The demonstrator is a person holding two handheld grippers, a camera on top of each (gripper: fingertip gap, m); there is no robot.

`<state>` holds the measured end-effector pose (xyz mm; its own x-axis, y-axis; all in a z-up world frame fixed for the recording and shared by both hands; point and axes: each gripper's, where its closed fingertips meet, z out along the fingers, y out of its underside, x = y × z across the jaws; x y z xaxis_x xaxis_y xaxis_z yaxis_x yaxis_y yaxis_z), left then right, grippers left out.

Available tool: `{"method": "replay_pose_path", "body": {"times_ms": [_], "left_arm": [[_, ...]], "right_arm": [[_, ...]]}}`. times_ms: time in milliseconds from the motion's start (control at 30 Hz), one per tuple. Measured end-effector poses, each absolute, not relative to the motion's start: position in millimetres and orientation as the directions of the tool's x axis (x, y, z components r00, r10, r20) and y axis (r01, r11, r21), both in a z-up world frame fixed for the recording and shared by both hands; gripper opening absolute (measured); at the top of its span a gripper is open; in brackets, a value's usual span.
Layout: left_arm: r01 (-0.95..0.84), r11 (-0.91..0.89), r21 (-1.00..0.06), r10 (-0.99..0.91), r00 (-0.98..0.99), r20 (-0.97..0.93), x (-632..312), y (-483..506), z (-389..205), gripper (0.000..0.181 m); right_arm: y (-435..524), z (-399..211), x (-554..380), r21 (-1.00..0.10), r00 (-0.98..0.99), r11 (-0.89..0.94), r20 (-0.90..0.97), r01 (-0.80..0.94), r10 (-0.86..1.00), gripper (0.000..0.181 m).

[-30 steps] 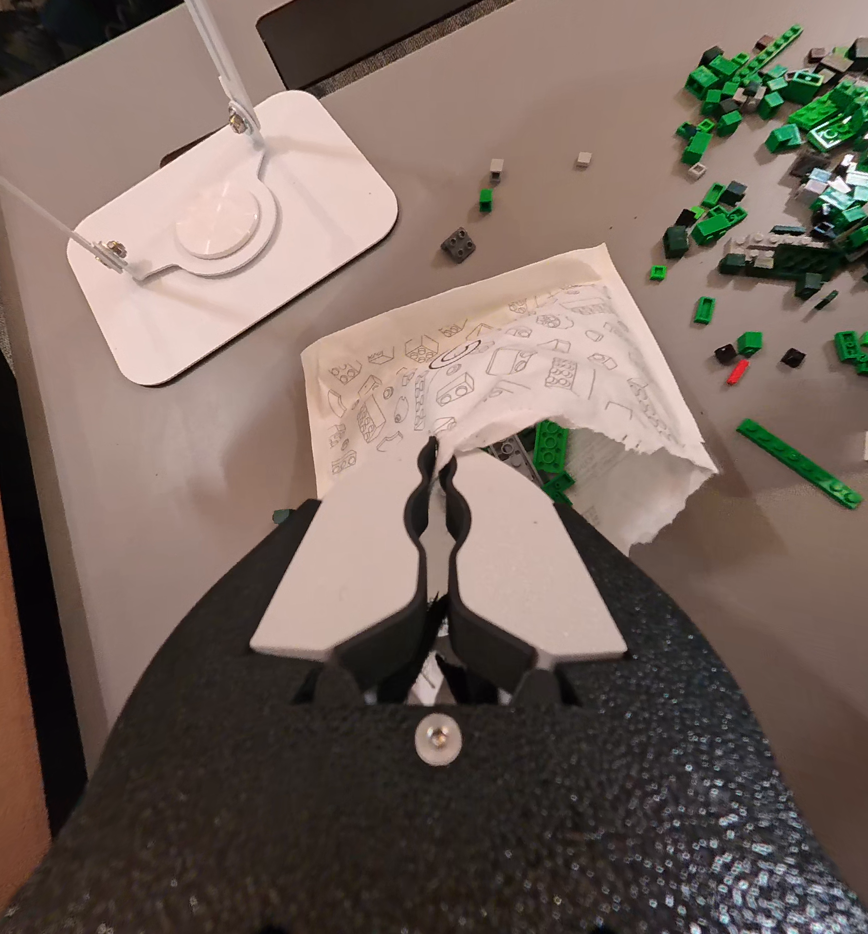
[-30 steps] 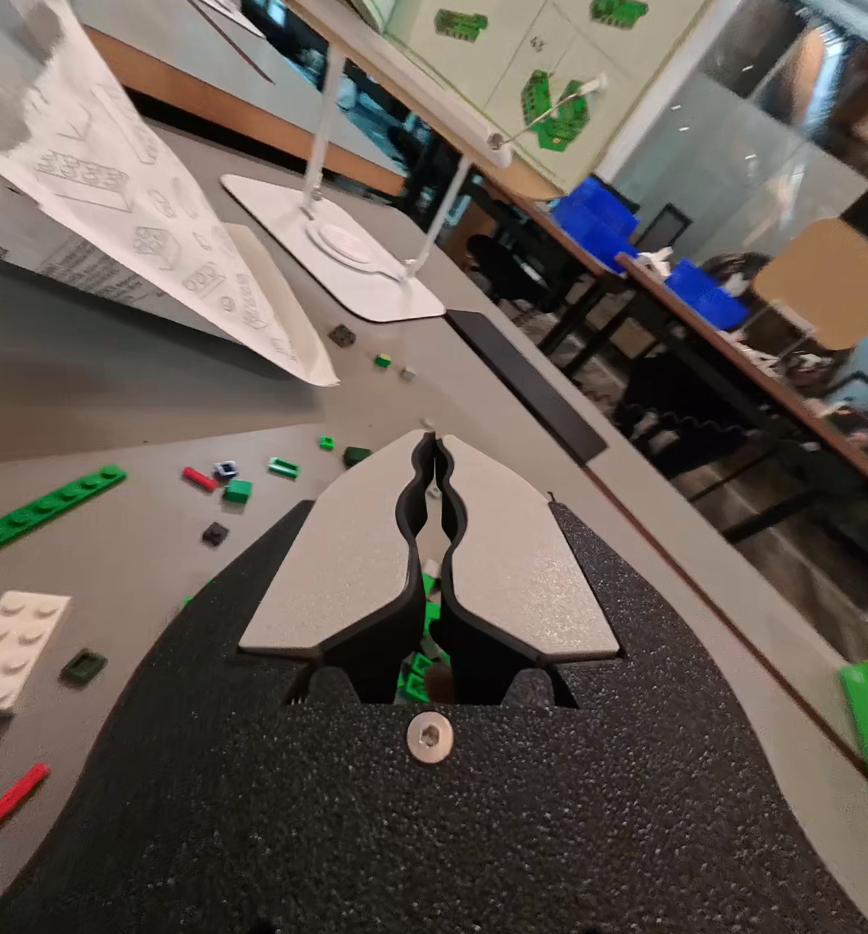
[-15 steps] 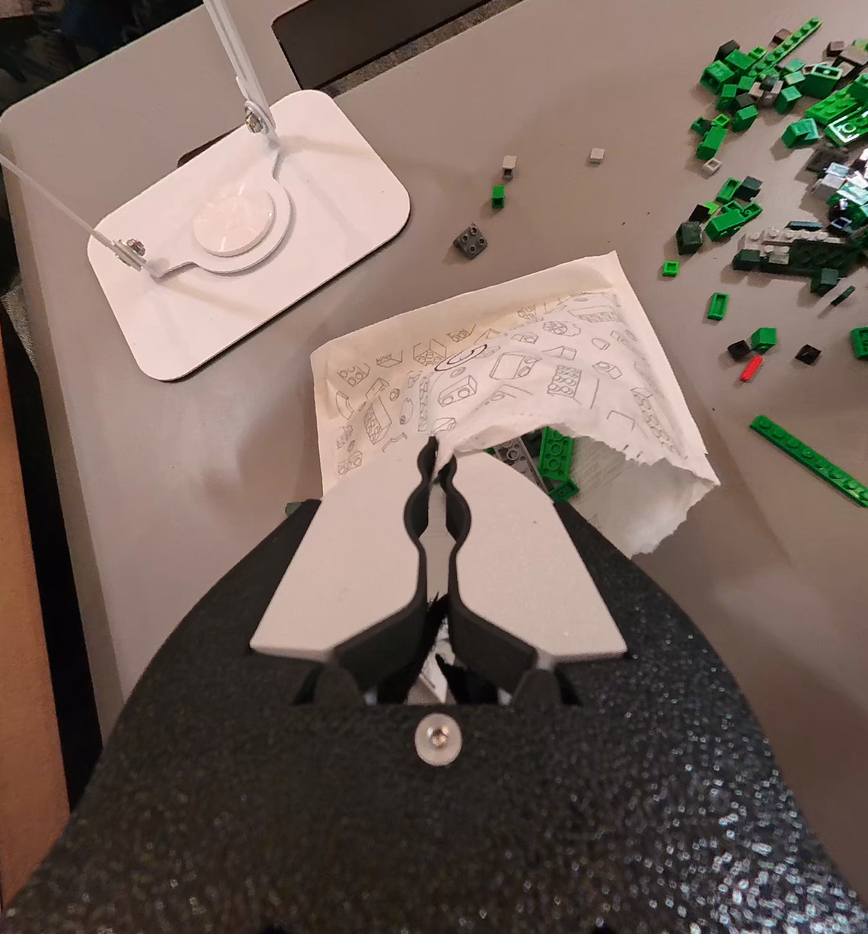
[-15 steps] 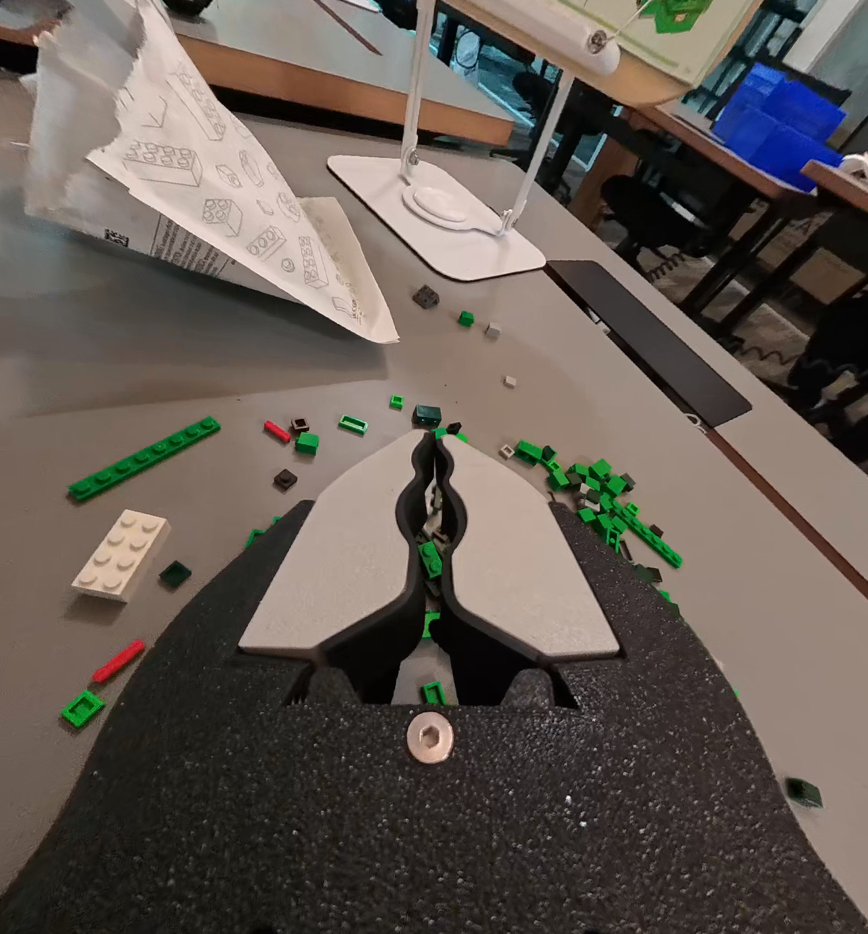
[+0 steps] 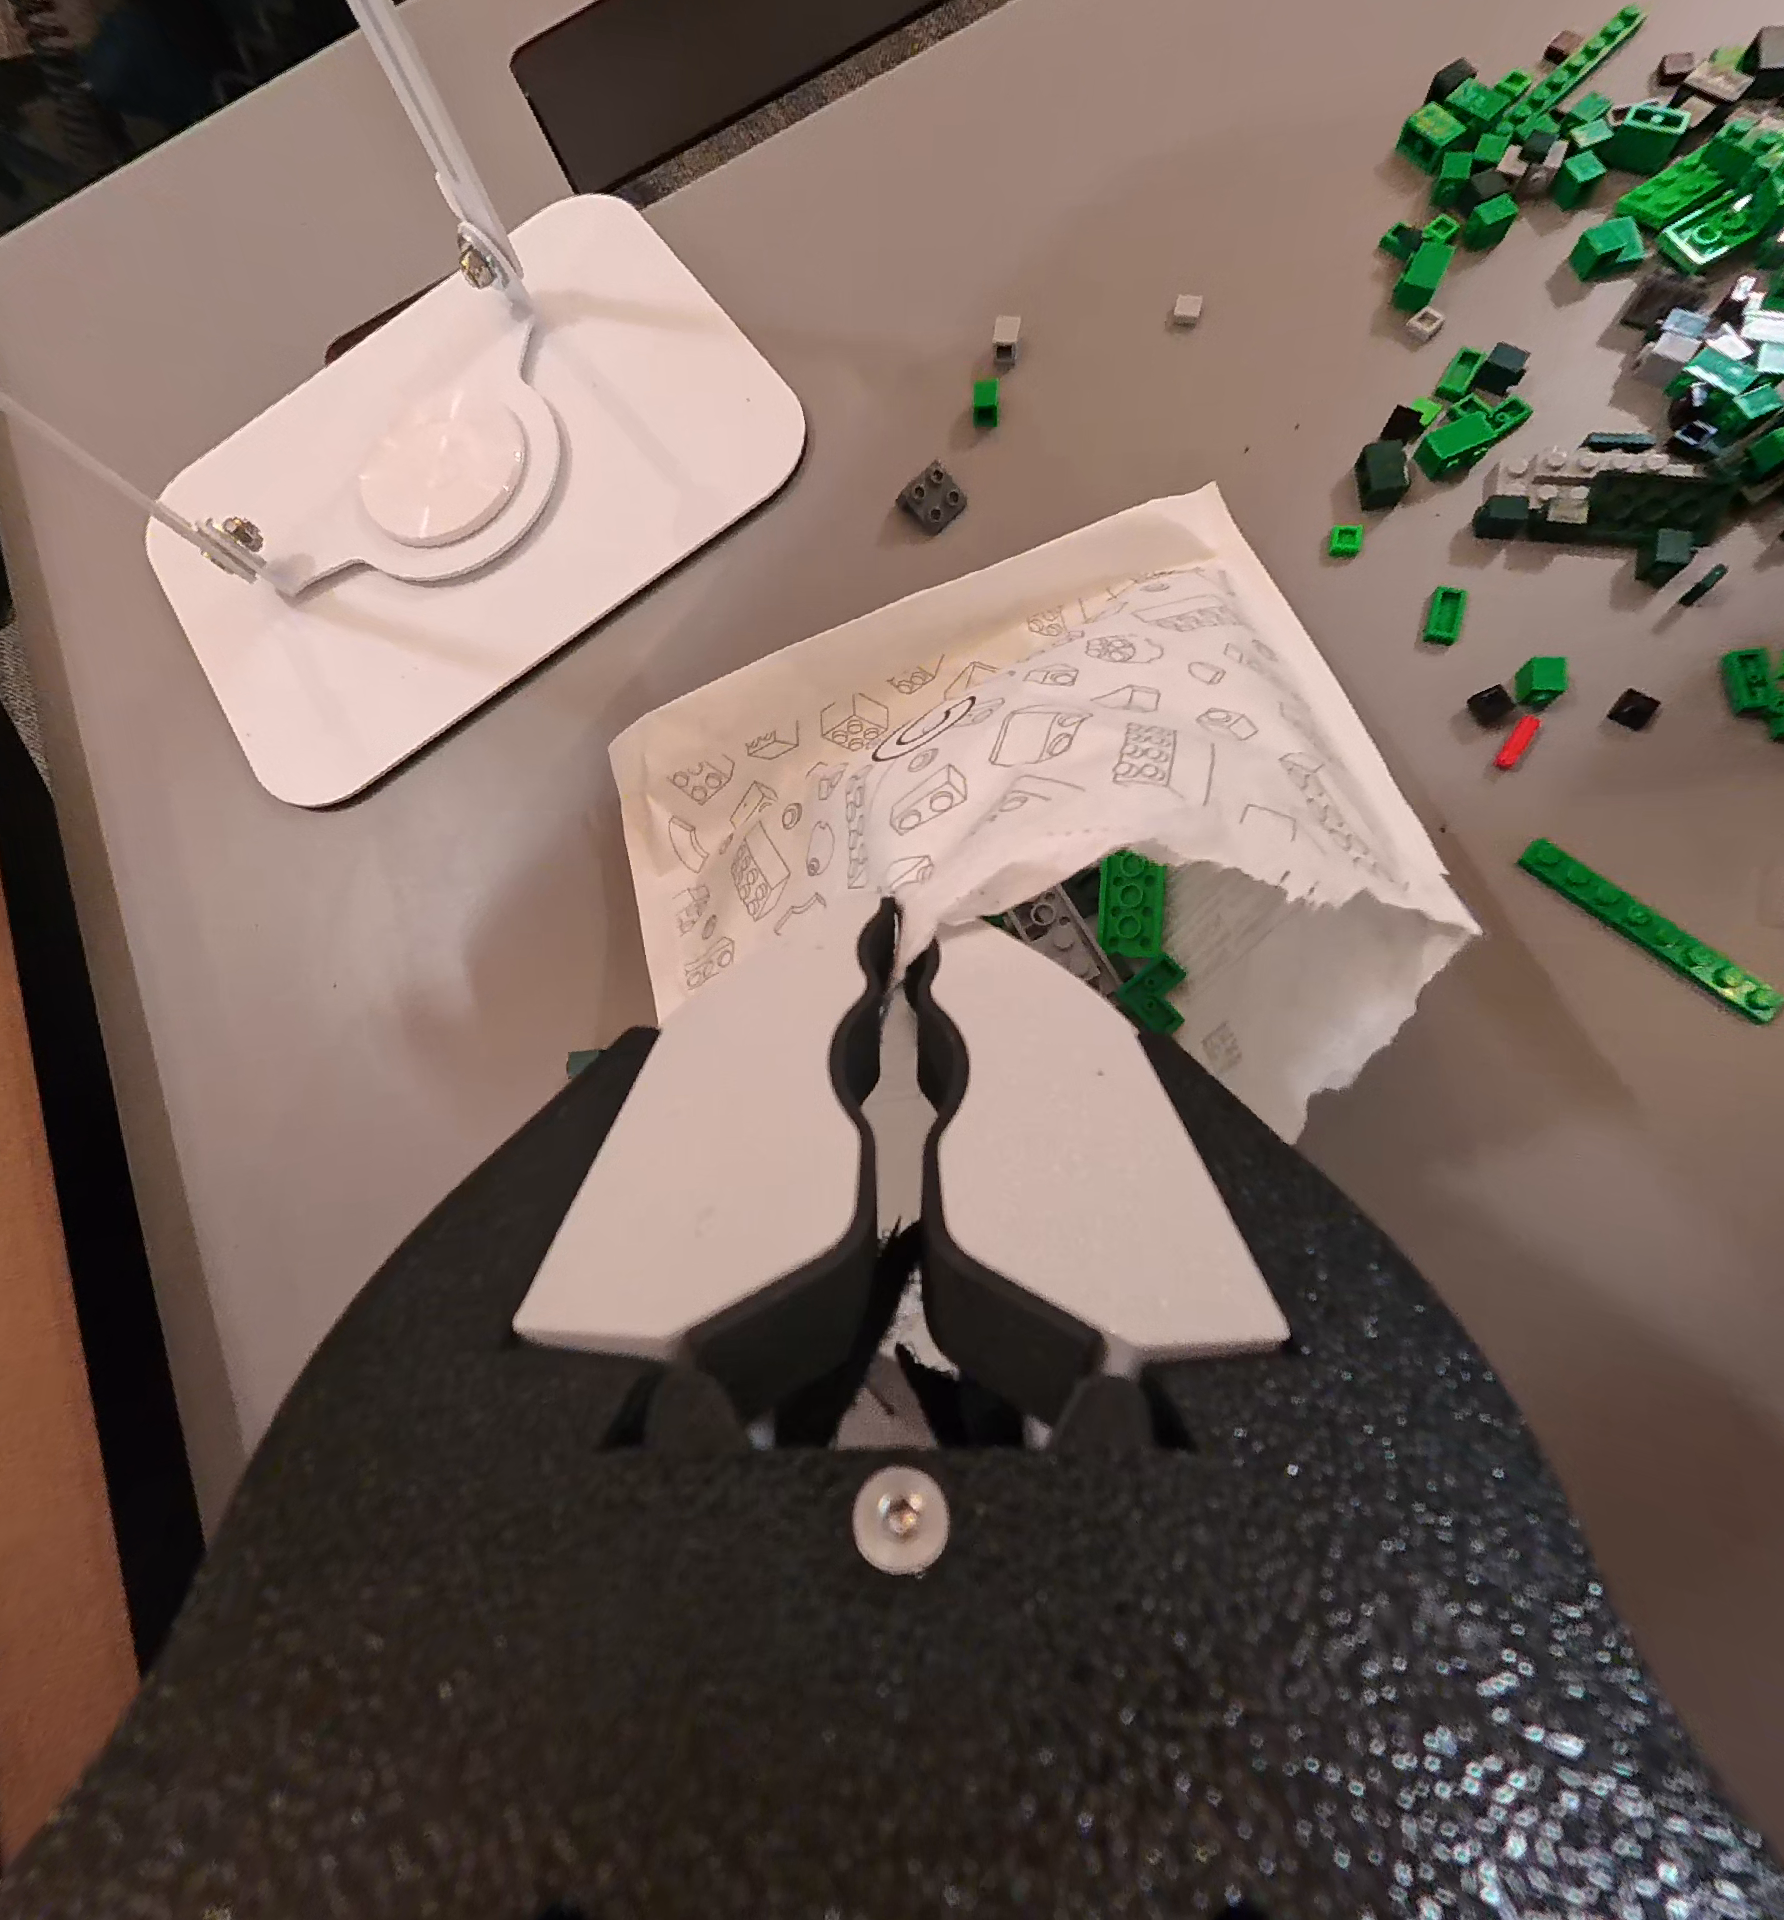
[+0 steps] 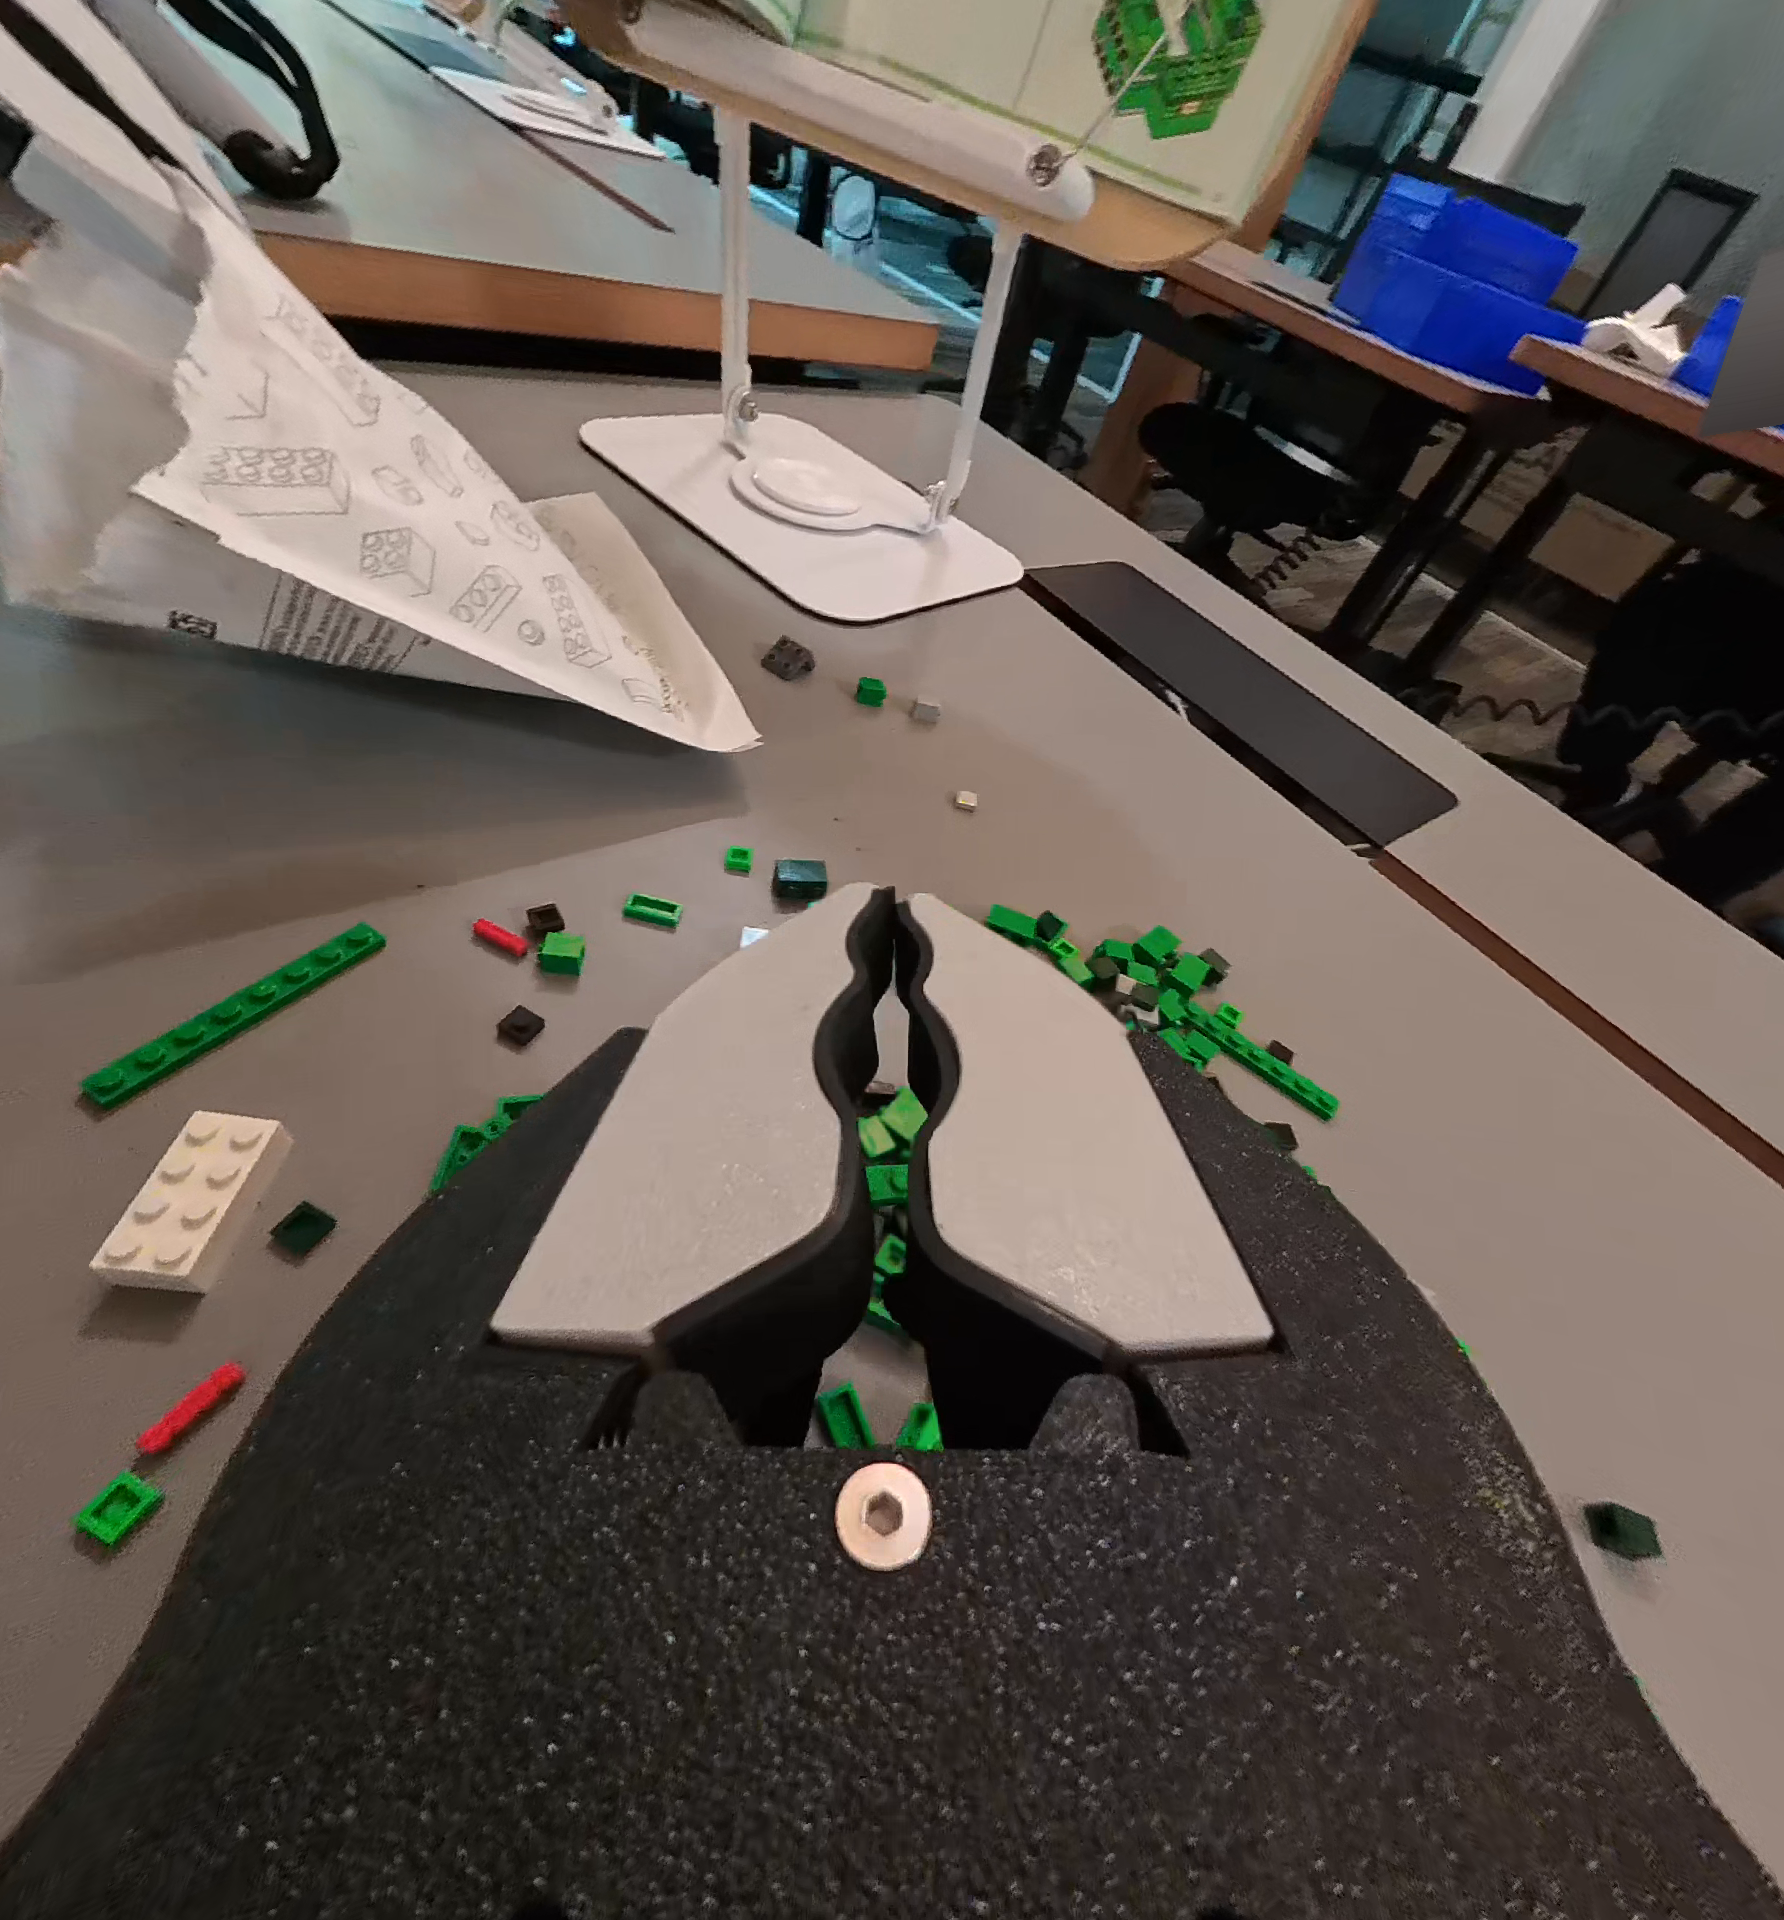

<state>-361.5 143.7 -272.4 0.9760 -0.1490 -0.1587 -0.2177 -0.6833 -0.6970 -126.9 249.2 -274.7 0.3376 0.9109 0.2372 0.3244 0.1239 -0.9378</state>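
The left gripper is clenched on the torn edge of the paper bag, its mouth gaping rightward; the right gripper, closed empty, hovers over the green bricks.

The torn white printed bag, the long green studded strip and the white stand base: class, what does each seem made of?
Torn white printed bag: paper, matt; fibrous ragged tear edge, soft creases.
Long green studded strip: moulded plastic, glossy; highlights on its studs.
White stand base: smooth satin sheet, perhaps painted metal or plastic; the look leaves it open.
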Motion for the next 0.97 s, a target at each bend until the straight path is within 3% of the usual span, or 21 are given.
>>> {"method": "replay_pose_path", "body": {"times_ms": [433, 567, 967], "left_arm": [[-0.230, -0.683, -0.693, -0.174, 0.973, -0.152, -356.1, 143.6, -273.1, 0.001], [-0.237, -0.683, -0.691, -0.185, 0.971, -0.150, -353.6, 143.7, -273.4, 0.001], [-0.283, -0.706, -0.649, -0.270, 0.955, -0.124, -334.6, 140.9, -282.6, 0.000]], "right_arm": [[232.3, -279.9, -127.2, -0.917, 0.216, 0.151, 0.243, 0.370, 0.946, 0.007], [228.1, -294.7, -122.8, -0.871, 0.161, 0.155, 0.256, 0.466, 0.953, 0.014], [222.5, -343.1, -93.1, -0.697, 0.083, 0.063, 0.174, 0.714, 0.981, 0.008]]}}
